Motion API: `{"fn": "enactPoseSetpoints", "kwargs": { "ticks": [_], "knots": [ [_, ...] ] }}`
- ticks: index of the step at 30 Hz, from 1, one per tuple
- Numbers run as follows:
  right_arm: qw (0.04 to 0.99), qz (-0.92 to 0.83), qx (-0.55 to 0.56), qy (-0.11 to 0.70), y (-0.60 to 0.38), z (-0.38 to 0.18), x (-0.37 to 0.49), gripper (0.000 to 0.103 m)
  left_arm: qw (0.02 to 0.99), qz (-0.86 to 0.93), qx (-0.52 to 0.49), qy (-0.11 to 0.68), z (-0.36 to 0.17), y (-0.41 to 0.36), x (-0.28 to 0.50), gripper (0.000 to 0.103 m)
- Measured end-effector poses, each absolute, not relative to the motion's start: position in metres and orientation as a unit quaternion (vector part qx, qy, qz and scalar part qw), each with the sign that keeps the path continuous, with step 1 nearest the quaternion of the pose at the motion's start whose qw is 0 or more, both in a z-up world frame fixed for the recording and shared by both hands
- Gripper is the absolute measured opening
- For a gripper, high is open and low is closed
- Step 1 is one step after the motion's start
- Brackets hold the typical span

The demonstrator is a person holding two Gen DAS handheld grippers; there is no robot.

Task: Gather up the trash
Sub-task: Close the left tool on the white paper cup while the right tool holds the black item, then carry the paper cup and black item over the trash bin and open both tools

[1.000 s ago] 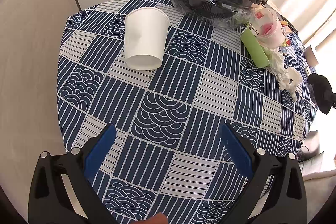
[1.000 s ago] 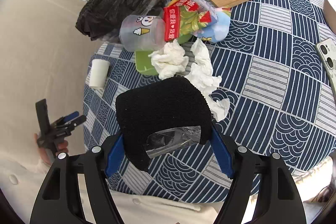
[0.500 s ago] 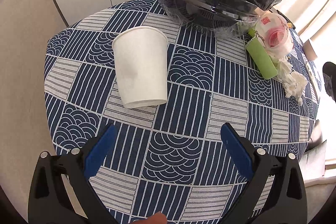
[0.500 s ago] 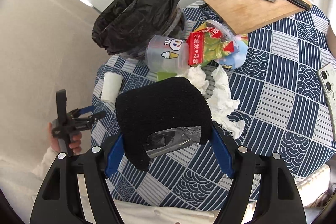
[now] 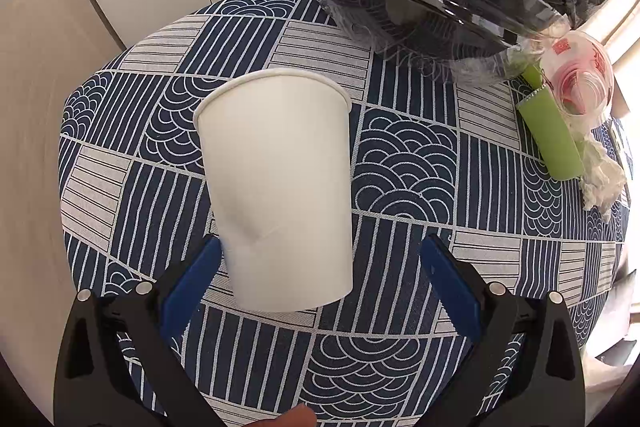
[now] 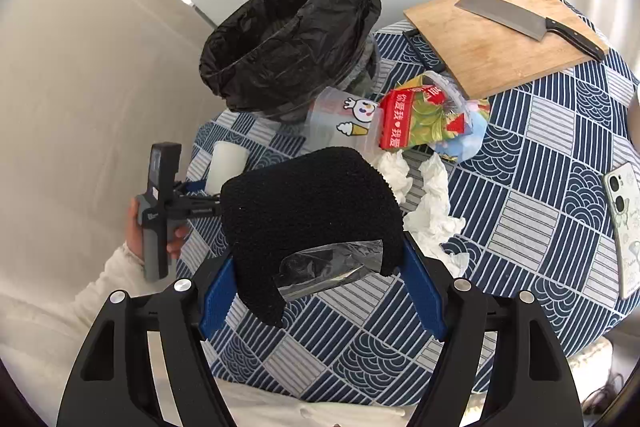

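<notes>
1. Lying on its side on the patterned tablecloth (image 5: 404, 155): one white paper cup (image 5: 280, 187), rim toward the bin, its base end between the blue pads of the left gripper (image 5: 320, 275). That gripper's jaws are spread; the left pad sits just beside the cup wall, the right pad stands apart from it.
2. One black fuzzy item (image 6: 312, 211) with a strip of clear film, pinched between the pads of the right gripper (image 6: 320, 291), above the table.
3. One bin lined with a black bag (image 6: 292, 39), near the far table edge.
4. One clear plastic cup (image 6: 344, 123), on its side, just beside the bin.
5. One red-and-green snack packet (image 6: 416, 123); one green wrapper (image 5: 552, 139).
6. Two crumpled white tissues (image 6: 432, 203), near the packet.
7. One wooden cutting board (image 6: 492, 39) bearing one cleaver (image 6: 508, 15); one phone (image 6: 624, 227).
8. Change against the earlier frames: the paper cup fills far more of the left wrist view and now lies between the pads, formerly well ahead of them; the bin appears more from above in the right wrist view.
</notes>
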State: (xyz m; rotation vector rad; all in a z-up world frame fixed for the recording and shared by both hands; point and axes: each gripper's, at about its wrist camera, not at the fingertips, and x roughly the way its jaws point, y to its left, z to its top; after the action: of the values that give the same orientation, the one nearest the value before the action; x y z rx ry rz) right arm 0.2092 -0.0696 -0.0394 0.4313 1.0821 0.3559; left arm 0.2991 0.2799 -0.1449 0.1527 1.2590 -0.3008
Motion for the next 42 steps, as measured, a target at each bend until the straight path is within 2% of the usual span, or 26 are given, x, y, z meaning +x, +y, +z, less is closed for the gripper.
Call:
{"fn": "enactPoseSetpoints", "kwargs": {
  "ticks": [1,3,6,20,30,42],
  "knots": [
    [0.822,0.167,0.200,0.506,-0.069,-0.038,0.208,0.070,0.794,-0.138,0.076,0.588,-0.147,0.279,0.300,0.094],
    [0.825,0.169,0.200,0.501,-0.069,-0.036,0.207,0.070,0.791,-0.130,0.098,0.590,-0.150,0.278,0.302,0.070],
    [0.827,0.171,0.200,0.497,-0.070,-0.035,0.205,0.070,0.789,-0.126,0.106,0.592,-0.151,0.278,0.301,0.055],
    [0.841,0.207,0.174,0.469,-0.082,-0.020,0.202,0.071,0.803,-0.111,0.111,0.575,-0.113,0.274,0.264,0.055],
    [0.853,0.243,0.148,0.438,-0.103,-0.004,0.202,0.072,0.818,-0.113,0.101,0.555,-0.067,0.219,0.210,0.055],
    [0.852,0.297,0.111,0.417,-0.134,-0.010,0.207,0.072,0.833,-0.065,0.087,0.543,-0.031,0.173,0.175,0.055]
  ]
}}
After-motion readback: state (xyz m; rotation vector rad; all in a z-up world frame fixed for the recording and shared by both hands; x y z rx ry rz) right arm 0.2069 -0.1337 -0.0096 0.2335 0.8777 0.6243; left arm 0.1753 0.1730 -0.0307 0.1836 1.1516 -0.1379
